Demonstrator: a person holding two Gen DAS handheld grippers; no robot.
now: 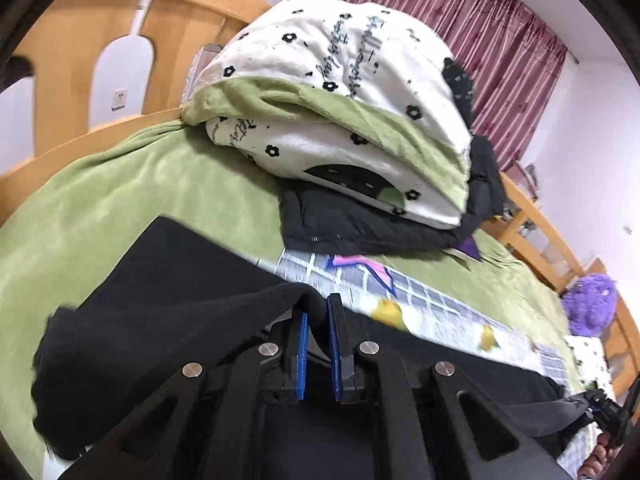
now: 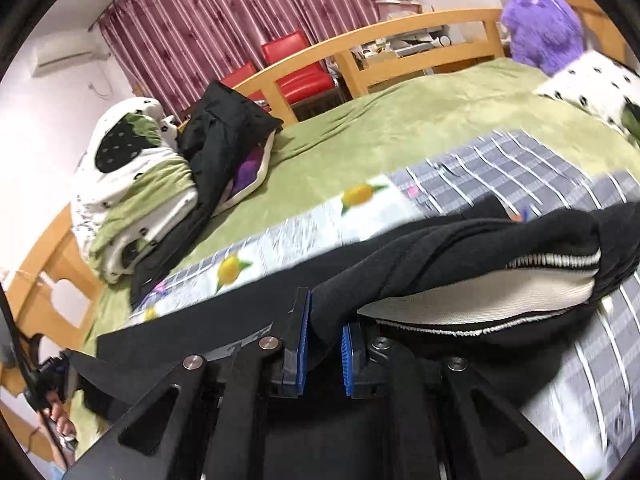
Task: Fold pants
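Black pants [image 2: 460, 240] on the bed [image 1: 120, 184], white waistband lining showing. Left gripper [image 1: 317, 320] and right gripper [image 2: 324, 320] each pinched on a bunched edge, lifted, jaws nearly closed. Purple toy [image 2: 540, 32] clear only from the right; possibly blurred by motion.

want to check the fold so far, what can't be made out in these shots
- Pants legs: left wrist view, cut off at the bottom edge behind the left gripper.
- Waistband: right wrist view, partly wrapped in bunched cloth beside the right gripper; its far end blurs.
- Mat pattern: smeared by motion.
- Fold lines: black on black, not readable in either view.
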